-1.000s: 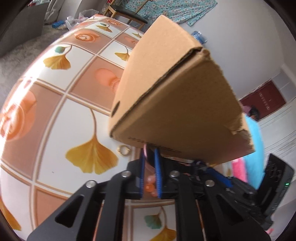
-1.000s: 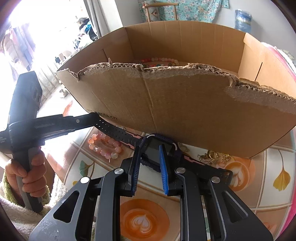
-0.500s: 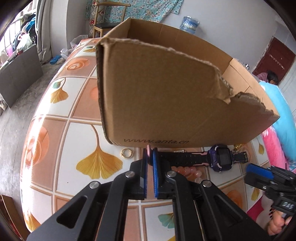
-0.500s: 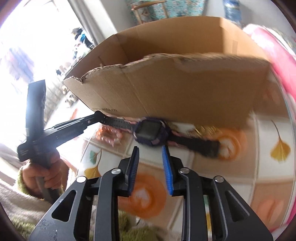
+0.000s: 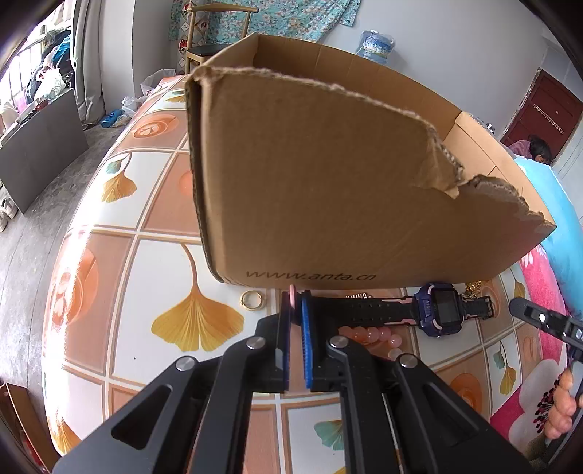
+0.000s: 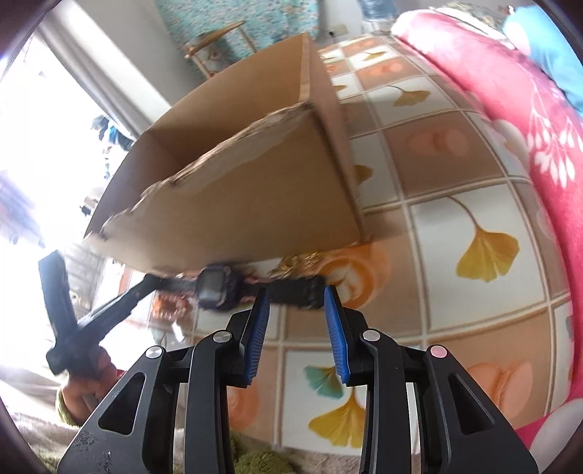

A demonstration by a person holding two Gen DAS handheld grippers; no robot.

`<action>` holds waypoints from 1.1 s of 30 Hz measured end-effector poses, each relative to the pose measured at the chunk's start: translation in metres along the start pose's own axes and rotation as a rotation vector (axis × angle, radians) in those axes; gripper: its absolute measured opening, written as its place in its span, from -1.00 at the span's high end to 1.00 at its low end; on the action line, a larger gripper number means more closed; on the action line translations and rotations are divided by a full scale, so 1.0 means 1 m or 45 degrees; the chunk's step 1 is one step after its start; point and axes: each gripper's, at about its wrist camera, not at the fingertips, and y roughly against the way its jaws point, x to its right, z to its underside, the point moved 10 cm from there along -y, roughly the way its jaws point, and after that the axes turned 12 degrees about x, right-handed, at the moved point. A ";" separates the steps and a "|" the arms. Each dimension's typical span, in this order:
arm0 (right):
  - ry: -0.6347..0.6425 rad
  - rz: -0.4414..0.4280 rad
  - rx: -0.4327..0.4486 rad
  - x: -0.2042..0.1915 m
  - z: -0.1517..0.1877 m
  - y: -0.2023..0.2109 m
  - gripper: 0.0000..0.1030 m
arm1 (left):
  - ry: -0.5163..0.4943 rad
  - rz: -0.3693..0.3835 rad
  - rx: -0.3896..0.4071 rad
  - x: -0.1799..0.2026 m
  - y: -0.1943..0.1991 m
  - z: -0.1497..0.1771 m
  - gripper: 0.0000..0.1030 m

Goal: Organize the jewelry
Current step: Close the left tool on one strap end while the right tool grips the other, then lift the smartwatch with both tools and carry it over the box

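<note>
- Jewelry lies loose along the foot of a cardboard box (image 5: 328,189) on a table (image 5: 109,255) laid with a tile-pattern cloth of ginkgo leaves and latte cups.
- Far left in the left wrist view: a grey floor, a dark flat panel leaning by a window, clothes heaped behind it.
- Behind the table stand a wooden chair (image 5: 204,32) under a floral cloth and a water bottle (image 5: 375,45) against a pale wall; a dark red door (image 5: 539,109) is at the far right.
- A gold ring (image 5: 252,300) rests on the cloth just left of the left gripper (image 5: 296,310), close to the box's lower corner.
- The left gripper's blue pads are pressed together on the pink-lined end of a watch (image 5: 441,310) strap; the strap runs to the right, with the purple case hanging beside the box front.
- Pink beads (image 5: 368,333) lie on the cloth under the strap; a small gold tangle (image 5: 473,288) shows beside the watch case at the box's foot.
- The box's torn front wall blocks the view of its inside, so its contents cannot be told.
- In the right wrist view, which is blurred, the right gripper (image 6: 296,310) has its jaws spread and has just been opening; the free end of the watch strap lies near the gap, with neither pad pressing it.
- A pink flowered blanket (image 6: 546,127) edges the table on the right.
</note>
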 end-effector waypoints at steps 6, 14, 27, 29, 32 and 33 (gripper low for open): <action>-0.098 -0.040 -0.077 0.006 0.009 -0.015 0.38 | 0.000 0.000 0.001 0.000 0.001 0.001 0.89; -0.065 -0.057 -0.076 -0.006 0.011 -0.015 0.38 | 0.001 0.002 0.001 0.000 0.000 0.002 0.89; -0.215 -0.223 -0.037 -0.023 0.006 -0.020 0.58 | 0.004 0.003 0.002 -0.001 0.000 0.002 0.89; -0.209 -0.194 -0.035 -0.020 0.007 -0.022 0.64 | 0.008 0.004 0.003 -0.001 0.000 0.002 0.89; -0.189 -0.162 -0.027 -0.019 0.007 -0.023 0.78 | 0.004 0.002 0.004 -0.001 0.000 0.002 0.89; -0.164 -0.131 -0.026 -0.019 0.007 -0.024 0.83 | 0.002 0.001 0.005 -0.001 0.000 0.001 0.89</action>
